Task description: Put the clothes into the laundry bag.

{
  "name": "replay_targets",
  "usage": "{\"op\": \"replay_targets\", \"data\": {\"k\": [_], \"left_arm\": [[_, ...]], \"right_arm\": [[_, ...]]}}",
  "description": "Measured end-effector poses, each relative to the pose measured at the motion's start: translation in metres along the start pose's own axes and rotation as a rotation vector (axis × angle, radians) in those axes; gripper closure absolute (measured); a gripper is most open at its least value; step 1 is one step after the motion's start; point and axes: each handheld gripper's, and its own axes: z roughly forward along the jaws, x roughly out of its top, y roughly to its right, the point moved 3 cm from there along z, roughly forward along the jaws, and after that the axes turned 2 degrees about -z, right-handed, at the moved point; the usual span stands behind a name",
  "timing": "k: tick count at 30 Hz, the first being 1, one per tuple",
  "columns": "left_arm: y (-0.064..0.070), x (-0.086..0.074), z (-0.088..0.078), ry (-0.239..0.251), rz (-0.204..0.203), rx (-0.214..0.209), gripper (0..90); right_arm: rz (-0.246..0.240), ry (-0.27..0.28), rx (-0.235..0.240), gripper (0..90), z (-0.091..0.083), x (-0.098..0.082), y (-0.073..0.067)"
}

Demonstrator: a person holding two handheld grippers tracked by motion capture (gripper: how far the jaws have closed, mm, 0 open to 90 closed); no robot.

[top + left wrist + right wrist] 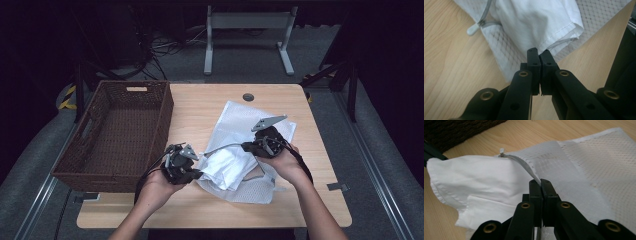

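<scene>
- White cloth [222, 165] pokes out of the mesh bag [240, 125], and both lie on your counter [200, 105] just to the right of the wicker basket [120, 130], which serves as the landmark below.
- Your left tool [538, 53] has its jaws pressed together on the hemmed edge of the white cloth; in the left gripper view the tips meet right at the fold of fabric.
- In the high view that left tool [181, 167] sits just off the basket's near right corner, at the cloth's left end.
- Your right tool [541, 182] has its jaws together on the grey zipper strip [524, 166] of the mesh bag, pinching it at the bag's opening.
- That right tool [265, 142] sits farther right of the basket, above the middle of the bag.
- Zipper pull [472, 30], pale and small, rests at the bag's edge, on the wood beside the mesh.
- No brand, label or writing can be read on the bag, the cloth or the basket.
- The bag's long axis runs away from you, tilting slightly to the right, roughly alongside the basket's right wall; its open mouth faces toward you and the basket, where the cloth spills out.
- The cloth lies bunched, its loose end pointing toward the basket's near corner.
</scene>
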Motion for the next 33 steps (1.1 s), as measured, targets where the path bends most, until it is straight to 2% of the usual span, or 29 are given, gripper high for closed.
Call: {"op": "replay_targets", "data": {"k": [6,9,15,23,33], "left_arm": [[0.002,0.017,0.015,-0.002,0.033,0.005,88.6],[0.000,0.024,0.021,0.002,0.031,0.012,88.8],[-0.004,0.035,0.031,0.013,0.018,0.006,89.0],[-0.007,0.053,0.045,0.059,-0.017,-0.016,89.0],[-0.011,0.073,0.057,0.111,-0.045,0.011,89.0]], "right_arm": [[-0.002,-0.010,0.008,88.2,0.003,0.001,-0.004],[-0.002,-0.012,0.010,88.2,0.003,0.001,-0.004],[-0.015,-0.014,0.019,88.3,0.004,0.002,-0.006],[-0.019,-0.010,0.043,88.4,0.005,0.004,-0.011],[-0.026,0.010,0.061,88.3,0.001,0.007,-0.014]]}}
